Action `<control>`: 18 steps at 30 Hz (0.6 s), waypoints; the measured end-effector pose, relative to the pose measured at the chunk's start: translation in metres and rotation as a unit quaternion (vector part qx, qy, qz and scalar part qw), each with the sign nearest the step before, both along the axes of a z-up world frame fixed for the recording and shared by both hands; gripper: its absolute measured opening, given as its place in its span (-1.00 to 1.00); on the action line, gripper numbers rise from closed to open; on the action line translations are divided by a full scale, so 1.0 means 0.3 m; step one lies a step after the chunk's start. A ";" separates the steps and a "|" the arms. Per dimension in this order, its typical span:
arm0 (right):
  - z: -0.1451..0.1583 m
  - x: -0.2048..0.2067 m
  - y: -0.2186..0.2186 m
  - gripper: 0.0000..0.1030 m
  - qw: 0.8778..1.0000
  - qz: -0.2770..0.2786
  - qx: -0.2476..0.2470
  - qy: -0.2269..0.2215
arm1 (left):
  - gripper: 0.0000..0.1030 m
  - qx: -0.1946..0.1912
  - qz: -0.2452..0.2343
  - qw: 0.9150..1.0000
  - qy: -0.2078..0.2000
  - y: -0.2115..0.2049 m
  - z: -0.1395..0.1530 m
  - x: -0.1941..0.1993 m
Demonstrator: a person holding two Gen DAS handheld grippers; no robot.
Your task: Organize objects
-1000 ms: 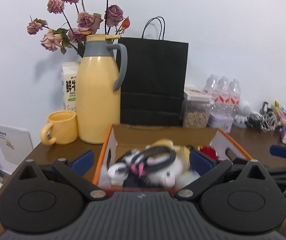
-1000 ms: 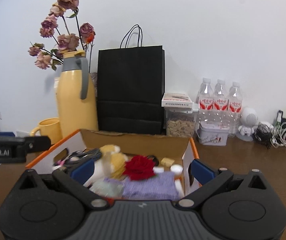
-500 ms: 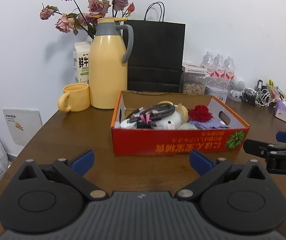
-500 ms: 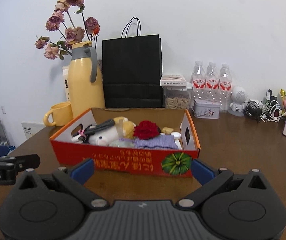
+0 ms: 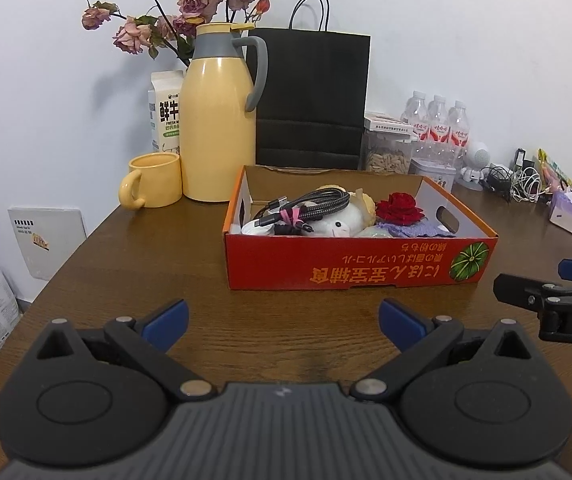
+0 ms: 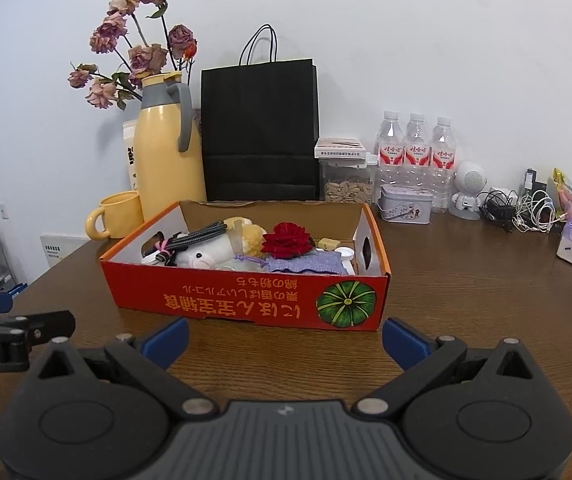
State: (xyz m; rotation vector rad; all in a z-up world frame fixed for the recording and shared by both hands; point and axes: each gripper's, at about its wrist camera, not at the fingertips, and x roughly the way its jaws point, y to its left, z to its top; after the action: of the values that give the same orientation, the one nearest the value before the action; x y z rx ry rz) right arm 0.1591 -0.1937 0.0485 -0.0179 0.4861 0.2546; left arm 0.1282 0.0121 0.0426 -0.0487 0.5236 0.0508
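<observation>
My two views are evenly and softly lit — the light perhaps from overhead. Both are sharp, with faint shadows on the wall (image 5: 446, 40); fisheye bending curves the edges and darkens the corners.

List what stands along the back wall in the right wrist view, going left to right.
yellow mug → yellow thermos jug → black paper bag → clear container of seeds → three water bottles → small white robot figure → tangle of cables
</observation>
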 end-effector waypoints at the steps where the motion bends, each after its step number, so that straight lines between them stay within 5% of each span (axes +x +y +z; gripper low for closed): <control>1: 0.000 0.000 0.000 1.00 1.000 0.000 0.000 0.000 | 1.00 0.000 -0.001 1.000 0.000 0.000 -0.001 0.001; 18: 0.000 0.004 0.002 1.00 1.000 -0.001 -0.001 0.000 | 1.00 -0.003 0.000 1.000 0.001 0.007 -0.002 0.002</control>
State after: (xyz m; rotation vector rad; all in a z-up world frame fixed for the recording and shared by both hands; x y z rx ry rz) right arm 0.1604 -0.1930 0.0486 -0.0192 0.4872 0.2528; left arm 0.1287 0.0141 0.0418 -0.0545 0.5261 0.0494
